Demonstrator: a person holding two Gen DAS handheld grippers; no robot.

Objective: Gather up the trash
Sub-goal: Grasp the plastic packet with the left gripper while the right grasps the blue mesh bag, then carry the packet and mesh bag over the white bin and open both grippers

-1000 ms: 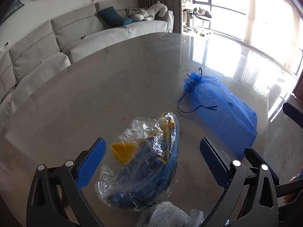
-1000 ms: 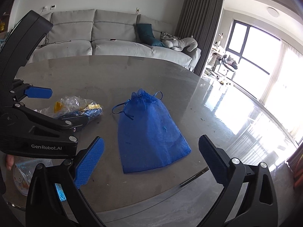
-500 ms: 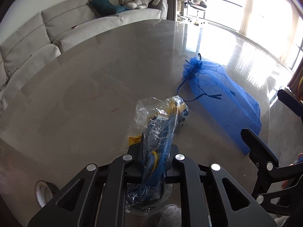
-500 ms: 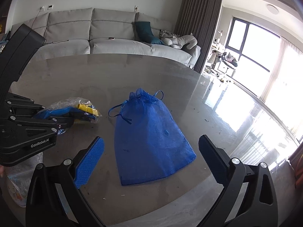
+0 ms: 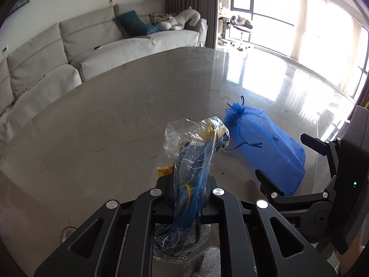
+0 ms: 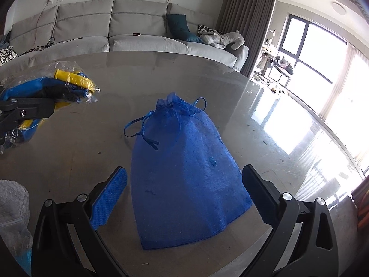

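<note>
Left gripper (image 5: 188,198): newly clamped on plastic wrapper (image 5: 196,152), lifted. Right gripper (image 6: 184,194): jaws apart, mesh bag (image 6: 182,173) at 12 o'clock, uncollected.

No readable text, label, brand or number anywhere in either view

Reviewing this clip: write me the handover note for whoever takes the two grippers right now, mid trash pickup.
Left gripper: shut on the clear plastic wrapper with blue and yellow contents, which looks lifted off the table.
Right gripper: open, holding nothing, hovering over the lower end of the blue mesh drawstring bag.
Bag: lying flat on the table, neck gathered shut, strings loose beside it.
Done: wrapper picked up.
Left: wrapper not yet put anywhere; the bag is likely the place for it, so it probably needs opening first. More clear plastic and a grey cloth lie at the near left edge, not yet collected.
</note>
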